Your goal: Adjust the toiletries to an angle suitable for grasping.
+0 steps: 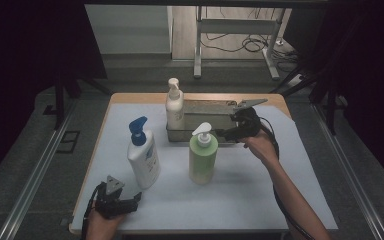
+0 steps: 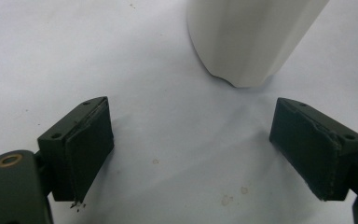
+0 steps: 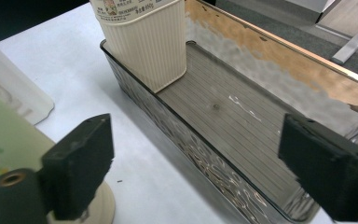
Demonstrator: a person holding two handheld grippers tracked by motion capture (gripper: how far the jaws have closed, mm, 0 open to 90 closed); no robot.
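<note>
A cream pump bottle stands upright in the left end of a shallow clear tray at the back of the table. In the right gripper view its ribbed base rests on the tray's striped floor. My right gripper hovers at the tray's near right side, open, with nothing between its jaws. A green pump bottle stands just in front of the tray. My left gripper lies open near the front edge, by a white bottle with a blue pump, whose base is just ahead of it.
A white mat covers the wooden table. The right part of the tray holds nothing. Beyond the table stand metal desk legs and floor cables. Dark curtains flank both sides.
</note>
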